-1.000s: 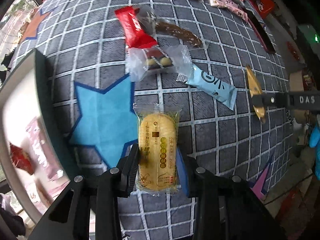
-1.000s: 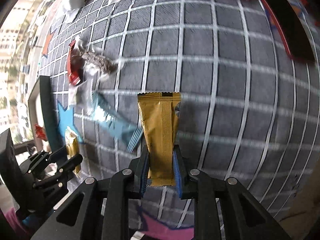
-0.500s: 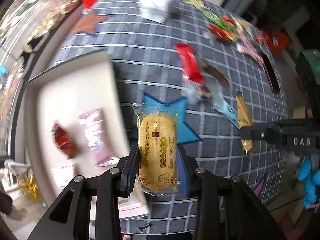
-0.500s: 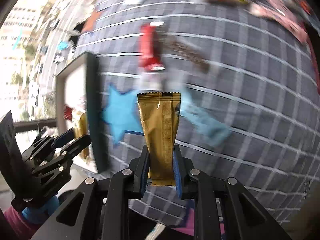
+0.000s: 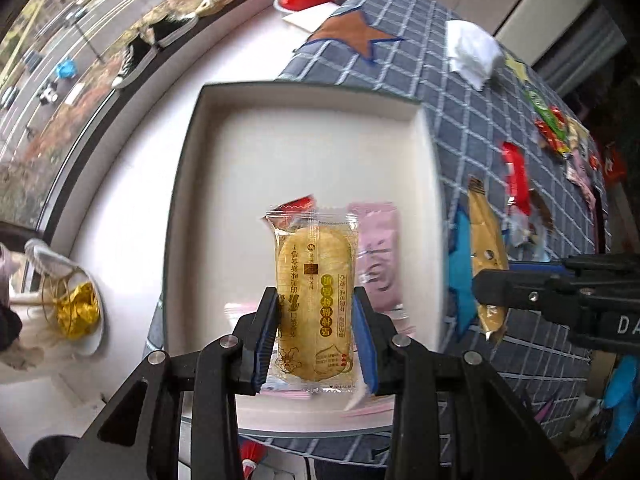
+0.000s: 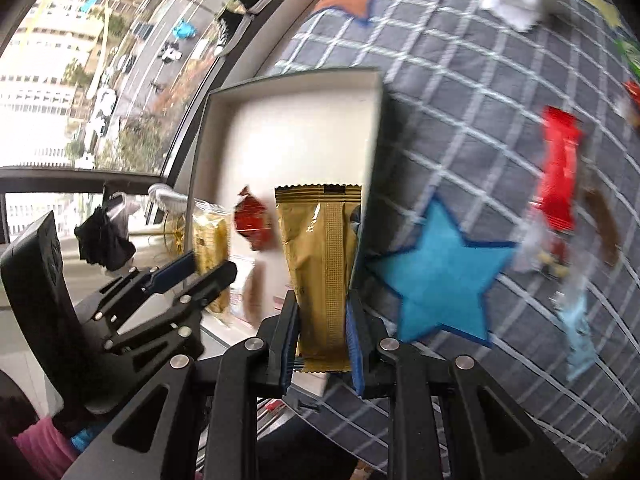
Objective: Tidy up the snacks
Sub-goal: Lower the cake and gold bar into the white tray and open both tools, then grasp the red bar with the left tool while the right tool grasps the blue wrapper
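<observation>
Grippers both hold snacks. Our left gripper is clamped on a yellow cake packet, held above the white tray, with a pink packet and red candy lying beyond it. Our right gripper pinches a gold sachet at the tray's near edge, blue star to its right.

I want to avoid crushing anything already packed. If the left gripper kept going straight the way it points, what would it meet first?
Probably the pink packet and red candy lying in the white box, just beyond the yellow cracker pack that the left gripper holds; depth is unclear.
</observation>
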{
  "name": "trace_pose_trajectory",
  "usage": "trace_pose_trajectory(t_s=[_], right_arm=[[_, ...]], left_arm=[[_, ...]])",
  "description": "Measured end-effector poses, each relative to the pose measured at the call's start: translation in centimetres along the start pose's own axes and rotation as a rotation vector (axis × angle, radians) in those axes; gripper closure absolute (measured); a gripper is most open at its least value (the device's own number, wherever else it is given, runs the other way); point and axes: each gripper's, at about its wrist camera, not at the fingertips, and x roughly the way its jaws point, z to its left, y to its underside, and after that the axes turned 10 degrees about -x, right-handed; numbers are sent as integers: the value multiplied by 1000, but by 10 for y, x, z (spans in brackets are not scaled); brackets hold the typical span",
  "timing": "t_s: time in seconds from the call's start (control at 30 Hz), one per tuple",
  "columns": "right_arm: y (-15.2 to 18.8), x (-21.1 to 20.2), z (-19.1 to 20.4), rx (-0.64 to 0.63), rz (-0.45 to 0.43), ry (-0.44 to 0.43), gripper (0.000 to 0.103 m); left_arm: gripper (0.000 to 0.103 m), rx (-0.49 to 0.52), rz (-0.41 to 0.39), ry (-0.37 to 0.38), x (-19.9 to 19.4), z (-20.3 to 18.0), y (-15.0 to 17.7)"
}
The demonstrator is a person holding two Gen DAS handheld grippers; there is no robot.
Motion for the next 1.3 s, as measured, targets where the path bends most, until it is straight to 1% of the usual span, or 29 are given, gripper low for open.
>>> trace_pose_trajectory(t_s=[0.1,0.17,0.2,0.23,0.27,0.3,0.33,0.37,0.4,0.57,0.8,0.93,1.07,1.13,1.3], right_arm=[[-7,20,13,-9,33,6,80],[-8,32,20,-11,64,20,80],[-7,33,21,-8,71,25,79],[-7,37,22,-6,82,31,78],[-5,39,22,-2,91,39,75],[-4,39,20,3,93,53,52],[-3,38,19,7,89,73,18],[0,35,16,13,74,105,8],[1,32,13,18,63,121,4],[27,23,-25,95,81,205,4],[88,6,-107,278,115,340,4],[106,-1,-137,337,120,393,4],[108,-4,-153,301,132,431,4],[104,1,-154,252,143,452,4],[82,18,-151,182,159,471,4]], left_arm=[[63,-10,20,-21,11,8,4],[60,-10,40,-40,18,11,7],[53,-6,48,-45,20,12,7],[42,0,54,-55,22,12,8],[37,9,55,-64,23,12,10],[31,15,54,-67,23,11,11],[29,24,52,-66,23,9,12],[28,32,54,-64,23,8,13],[27,42,58,-62,23,5,13],[26,89,67,-44,21,-10,14],[26,155,63,3,13,-42,10],[26,194,73,26,10,-66,10],[26,222,83,56,7,-92,4],[26,231,86,67,8,-104,1],[26,231,110,105,14,-137,-15]])
